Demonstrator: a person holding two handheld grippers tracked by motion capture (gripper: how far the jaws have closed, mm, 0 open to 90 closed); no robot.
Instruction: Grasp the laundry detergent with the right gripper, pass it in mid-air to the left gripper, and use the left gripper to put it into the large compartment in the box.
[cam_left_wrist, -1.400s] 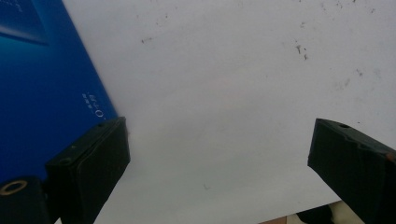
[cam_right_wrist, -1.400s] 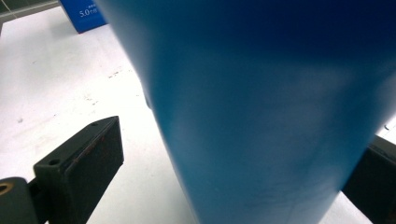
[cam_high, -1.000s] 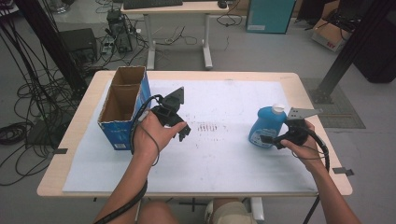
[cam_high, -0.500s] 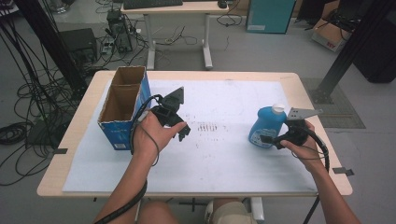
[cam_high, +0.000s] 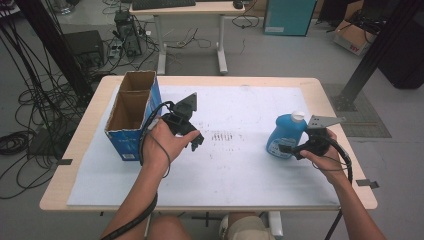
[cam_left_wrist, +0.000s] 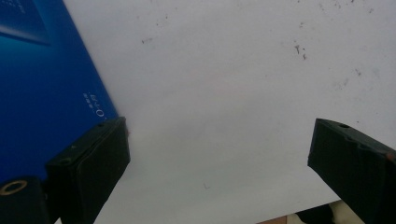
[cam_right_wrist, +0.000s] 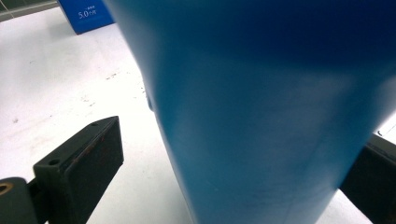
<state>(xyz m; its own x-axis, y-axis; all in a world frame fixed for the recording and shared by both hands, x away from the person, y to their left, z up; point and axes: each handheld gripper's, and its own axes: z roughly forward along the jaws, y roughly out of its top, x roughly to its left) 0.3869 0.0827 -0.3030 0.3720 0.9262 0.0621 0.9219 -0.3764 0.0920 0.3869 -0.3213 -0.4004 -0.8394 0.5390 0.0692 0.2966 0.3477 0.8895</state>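
On the right half of the tabletop (cam_high: 240, 190), a blue bottle (cam_high: 284, 136) with a white cap stands upright on the white sheet, and the right gripper (cam_high: 286, 148) is pushed up against its lower body. From the right gripper's own view the bottle (cam_right_wrist: 261, 112) sits squarely between the two fingers: one finger (cam_right_wrist: 81, 161) is apart from its wall with a strip of sheet showing between, while the other finger (cam_right_wrist: 371, 175) lies at or just behind the far side, where I cannot tell whether it touches. So the fingers are spread around the bottle, not yet clenched on it. The bottle's long axis runs vertically, across the line of the fingers, so a squeeze would catch it low on the body, below the middle; judged from that, it may tip toward the cap when lifted.

The left gripper (cam_high: 196, 141) hangs near the middle of the sheet, just beside the blue box (cam_high: 131, 120), which stands open-topped at the tabletop's left. Its fingers (cam_left_wrist: 91, 165) are released and wide, holding nothing, with the box wall (cam_left_wrist: 42, 88) close by one of them. The right hand is plainly the nearer to the bottle; the left is well apart from it.
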